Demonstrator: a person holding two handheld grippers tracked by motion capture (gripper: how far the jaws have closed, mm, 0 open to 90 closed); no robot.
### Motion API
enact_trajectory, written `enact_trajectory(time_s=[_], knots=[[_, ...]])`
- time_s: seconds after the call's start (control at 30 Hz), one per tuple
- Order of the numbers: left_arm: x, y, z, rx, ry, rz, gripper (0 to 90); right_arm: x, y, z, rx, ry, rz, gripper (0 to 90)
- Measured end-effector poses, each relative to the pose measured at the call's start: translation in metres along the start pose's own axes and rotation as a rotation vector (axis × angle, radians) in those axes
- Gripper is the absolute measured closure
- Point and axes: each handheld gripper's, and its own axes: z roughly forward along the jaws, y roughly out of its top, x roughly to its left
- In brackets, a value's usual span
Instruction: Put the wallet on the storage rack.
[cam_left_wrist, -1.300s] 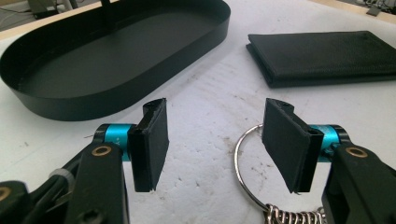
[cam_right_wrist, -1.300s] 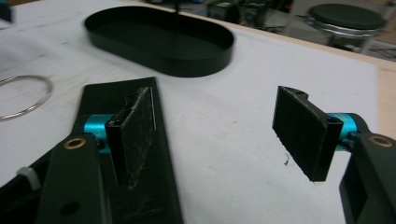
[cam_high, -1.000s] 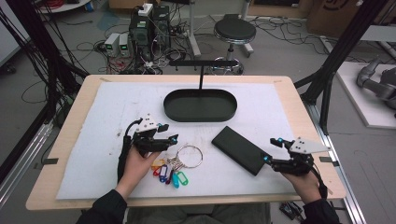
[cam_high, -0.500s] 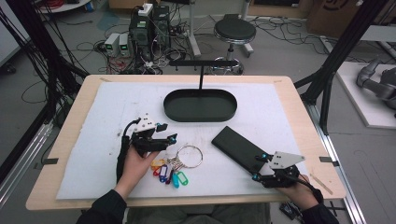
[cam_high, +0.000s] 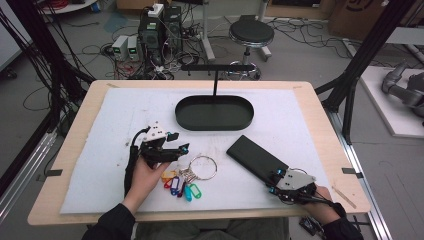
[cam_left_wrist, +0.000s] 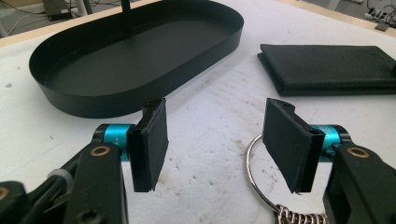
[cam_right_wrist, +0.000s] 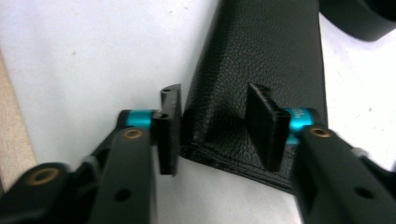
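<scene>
Oval black tray (cam_high: 214, 118) with upright post, nothing in it. Left gripper (cam_high: 176, 149), jaws apart, beside the key ring (cam_high: 202, 167). Right gripper (cam_right_wrist: 215, 125), jaws spread astride the near corner of the wallet (cam_high: 255, 158).

A pebbled, leather-like grain with a soft sheen is shown by the black wallet (cam_right_wrist: 261, 60), and stitching is seen along its near edge. The black oval tray (cam_left_wrist: 140, 60) is finished smooth and matt. The key ring (cam_high: 202, 166) is made of bright, shiny metal, and glossy coloured plastic is seen on the tags (cam_high: 181, 184). The worktop (cam_high: 75, 150) is edged in pale wood and covered by a white, slightly rough, scuffed mat (cam_left_wrist: 215, 135).
</scene>
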Motion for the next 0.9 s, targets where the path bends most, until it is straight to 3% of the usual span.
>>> enact_trajectory(time_s=[0.03,0.2,0.33,0.37,0.43,0.6,0.77,0.9], knots=[[0.000,0.000,0.000,-0.002,-0.001,-0.003,40.4,0.000,0.002,-0.002,-0.001,0.004,0.001,73.6],[0.000,0.001,0.000,-0.016,-0.005,-0.011,40.4,-0.003,0.004,-0.005,-0.017,-0.008,0.012,79.8],[-0.002,0.002,0.003,-0.022,-0.010,-0.002,40.4,-0.011,0.006,-0.014,-0.088,-0.016,0.084,81.9],[-0.003,0.003,0.004,-0.023,-0.013,0.000,40.4,-0.015,0.006,-0.018,-0.131,-0.009,0.127,82.2],[-0.006,0.005,0.007,-0.028,-0.031,0.008,40.4,-0.019,0.006,-0.021,-0.176,0.010,0.163,82.4],[-0.016,0.011,0.013,-0.031,-0.062,0.039,40.4,-0.022,0.006,-0.026,-0.239,0.051,0.204,82.7],[-0.025,0.015,0.019,-0.045,-0.113,0.048,40.4,-0.027,0.007,-0.032,-0.346,0.102,0.271,82.7],[-0.028,0.017,0.023,-0.052,-0.132,0.048,40.4,-0.030,0.005,-0.034,-0.362,0.104,0.295,82.7]])
